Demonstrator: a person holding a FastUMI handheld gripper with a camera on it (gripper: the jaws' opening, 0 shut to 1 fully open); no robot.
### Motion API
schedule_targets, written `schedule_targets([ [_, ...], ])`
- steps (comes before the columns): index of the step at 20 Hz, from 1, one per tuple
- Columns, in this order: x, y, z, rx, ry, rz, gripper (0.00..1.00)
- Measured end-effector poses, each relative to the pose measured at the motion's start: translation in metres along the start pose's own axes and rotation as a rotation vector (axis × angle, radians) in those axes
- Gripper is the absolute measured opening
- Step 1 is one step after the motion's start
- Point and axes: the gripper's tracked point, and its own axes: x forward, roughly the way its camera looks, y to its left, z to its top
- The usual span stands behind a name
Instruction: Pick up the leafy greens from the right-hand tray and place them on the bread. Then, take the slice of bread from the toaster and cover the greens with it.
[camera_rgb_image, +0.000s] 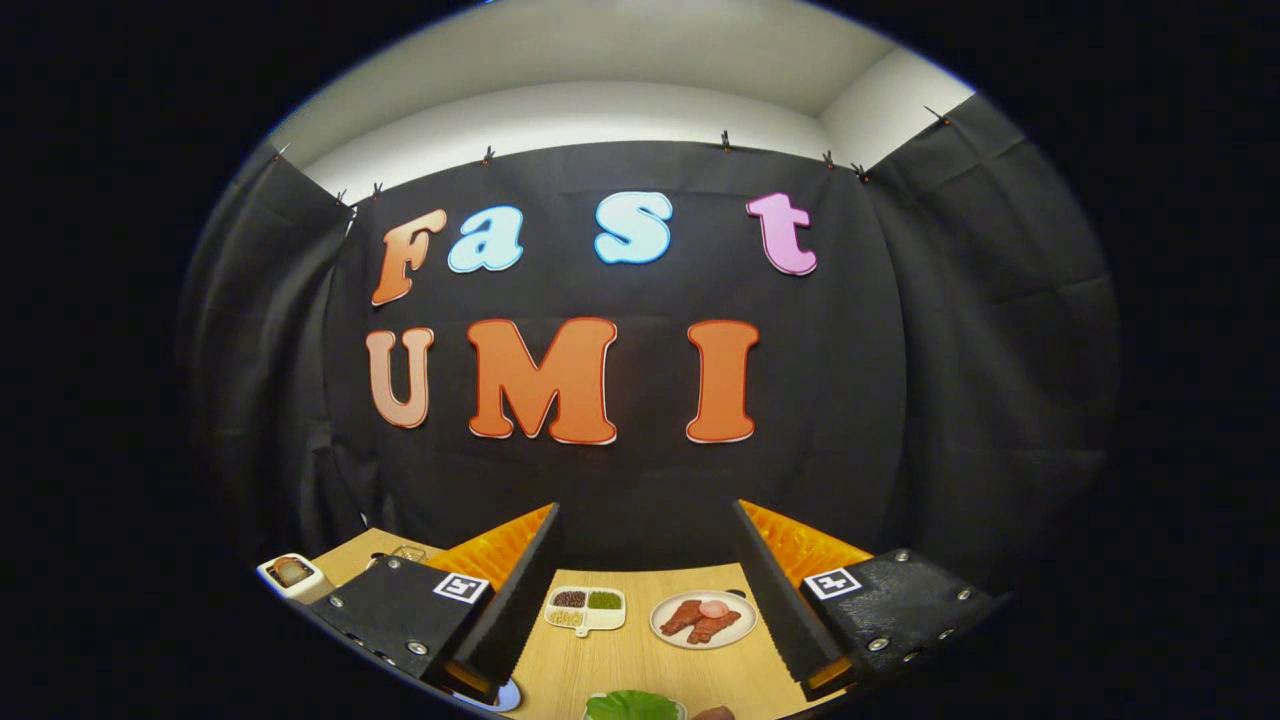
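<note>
My gripper (648, 590) is open, its two black-padded fingers (515, 600) spread wide above the wooden table (640, 660) with nothing between them. The leafy greens (632, 706) lie on a tray close below, between the fingers and nearer than their tips. A white toaster (293, 575) with a brown slice of bread (291, 571) in its slot stands beyond the left finger, at the table's far left. A blue-rimmed plate edge (500, 697) peeks out under the left finger; what lies on it is hidden.
Ahead between the fingers sit a white divided dish (586, 609) with dark, green and pale fillings and a white plate (703, 619) with reddish meat pieces. A brown item (712, 713) lies next to the greens. A small clear thing (408, 552) stands behind the left finger.
</note>
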Motion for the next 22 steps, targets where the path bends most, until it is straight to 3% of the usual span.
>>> schedule_targets([
  [6, 0.009, 0.006, -0.058, 0.002, 0.160, 0.028, 0.99],
  [17, 0.010, 0.019, -0.212, 0.043, 0.667, 0.070, 0.99],
  [22, -0.011, 0.019, -0.274, 0.044, 0.894, 0.085, 0.98],
])
